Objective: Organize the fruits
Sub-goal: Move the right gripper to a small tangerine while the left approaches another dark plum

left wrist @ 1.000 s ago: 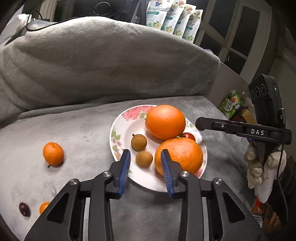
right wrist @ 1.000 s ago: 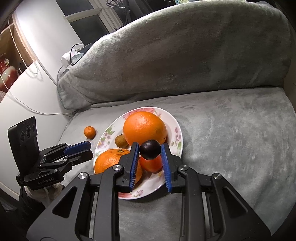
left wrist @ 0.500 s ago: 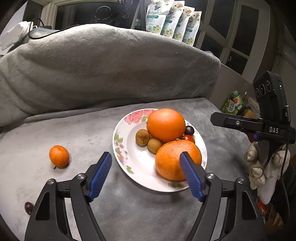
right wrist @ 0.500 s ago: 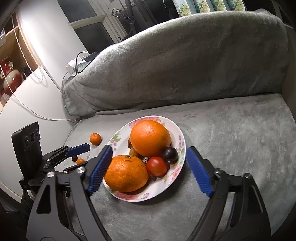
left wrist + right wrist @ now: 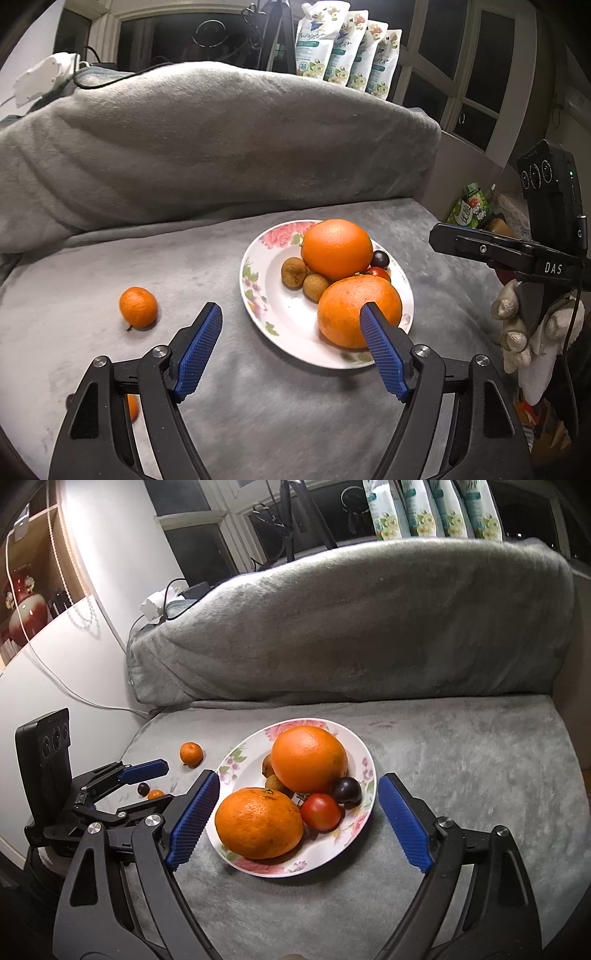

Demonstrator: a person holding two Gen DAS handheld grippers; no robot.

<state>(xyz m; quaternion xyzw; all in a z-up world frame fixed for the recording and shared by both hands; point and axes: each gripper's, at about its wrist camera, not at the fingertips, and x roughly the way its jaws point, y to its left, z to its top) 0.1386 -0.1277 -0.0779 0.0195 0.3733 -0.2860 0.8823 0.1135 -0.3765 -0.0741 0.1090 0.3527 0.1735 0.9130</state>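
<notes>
A floral white plate (image 5: 251,295) (image 5: 365,760) on the grey sofa seat holds two large oranges (image 5: 308,758) (image 5: 258,821), a red tomato (image 5: 320,810), a dark plum (image 5: 348,790) and two brown longans (image 5: 293,271) (image 5: 314,287). A mandarin (image 5: 137,307) lies on the seat left of the plate. Nearer the seat's left edge lie a small dark fruit (image 5: 143,788) and a small orange fruit (image 5: 155,794). My left gripper (image 5: 289,310) stands open and empty in front of the plate. The jaws of my right gripper (image 5: 297,777) are opening, with nothing held between them.
A blanket-covered backrest (image 5: 221,147) rises behind the seat. Pouches (image 5: 347,55) stand on the sill behind it, and a power strip (image 5: 155,607) with cables lies at the backrest's left end. A gloved hand (image 5: 517,325) holds the right gripper off the seat's right edge.
The right gripper has let go of the dark plum, which now lies on the plate beside the tomato, and has drawn back and up. Both grippers have gone from nearly shut to wide open.
</notes>
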